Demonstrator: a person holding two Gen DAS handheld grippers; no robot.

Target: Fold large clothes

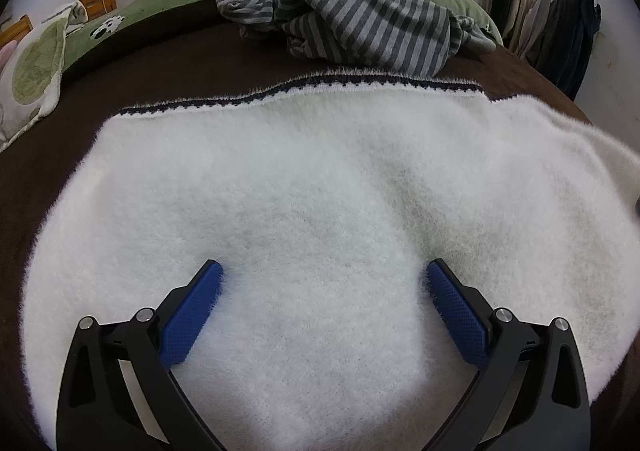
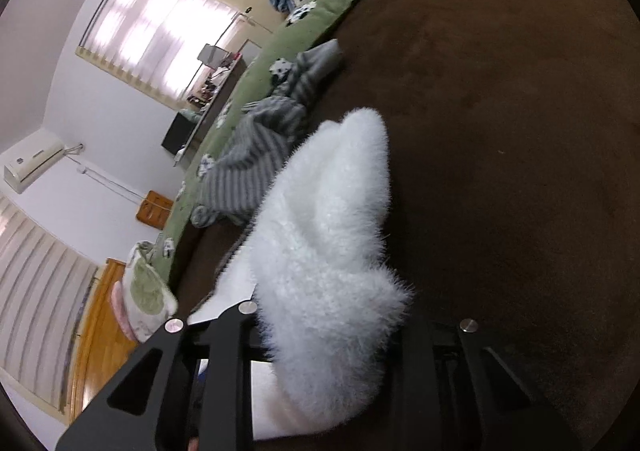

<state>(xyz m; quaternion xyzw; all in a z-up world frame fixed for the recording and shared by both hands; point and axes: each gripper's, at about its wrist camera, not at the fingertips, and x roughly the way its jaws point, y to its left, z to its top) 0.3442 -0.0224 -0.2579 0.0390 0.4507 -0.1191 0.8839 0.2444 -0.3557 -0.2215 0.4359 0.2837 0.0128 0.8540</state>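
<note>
White sweater (image 1: 320, 187) lies spread flat on the bed (image 1: 248, 51), fuzzy and wide, its dark-striped hem toward the far side, and the left hand-held gripper (image 1: 324, 275) is parked right on top of it, blue pads (image 1: 188, 323) set wide apart and pressing into the pile, pinning the body down rather than gripping it. Over on the right, the right hand-held gripper (image 2: 332, 339) is clamped narrow on a bunch of the sweater (image 2: 320, 251); its tips are buried in the fluff, so the exact pinch point can't be seen, but the cloth rises out of the jaws in a raised ridge above the brown bedcover (image 2: 500, 131). That looks like a sleeve or side edge being picked up for the first fold inward. Next move, by my reading: carry that held part across over the pinned body and lay it down flat, keeping the left one planted so the body doesn't drag. A striped top (image 1: 360, 27) waits in a heap further back, well apart from the work.
</note>
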